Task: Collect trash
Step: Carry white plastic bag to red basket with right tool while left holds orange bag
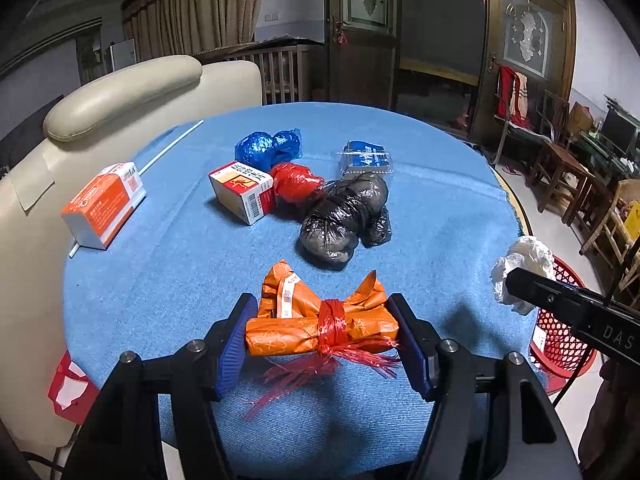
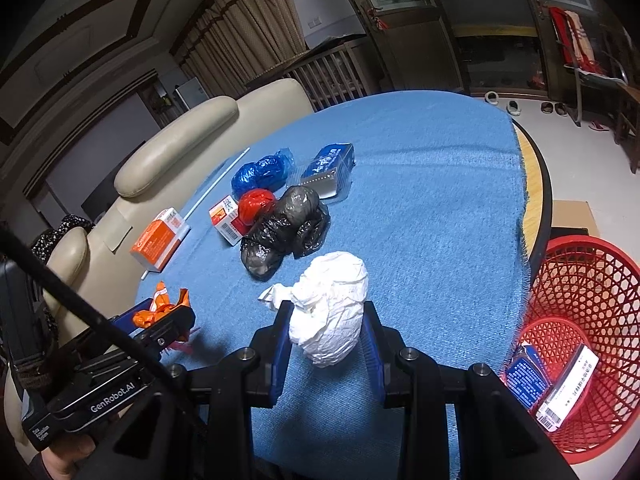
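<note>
Looking along the left gripper (image 1: 322, 334), we see its blue ribbed pads (image 1: 232, 344) pressed against both ends of a crinkled orange wrapper bundle (image 1: 316, 320), so the jaws hold it at a fairly wide spread. The bundle is cinched in the middle with a frayed red plastic string (image 1: 332, 344) and sits low over the woven blue cloth of the bench (image 1: 440, 208). Farther back lie a knotted glossy black bag (image 1: 346, 216), a red bag ball (image 1: 296, 182) touching a small white and orange carton (image 1: 244, 192), a shiny blue bag (image 1: 266, 148), a clear blister pack with a blue card (image 1: 366, 158) and an orange box (image 1: 106, 204) resting on a thin white stick (image 1: 172, 146). At right we make out the other gripper's arm with white paper in front of it.

Turning to the right wrist view, we find the right gripper (image 2: 328, 336) with its jaws clamped at middling width on a crumpled white paper wad (image 2: 334, 308), rounded and creased, raised just above the cloth. Beside the bench edge stands a red plastic lattice basket (image 2: 580, 280) with two flat printed packets (image 2: 548, 384) inside.
</note>
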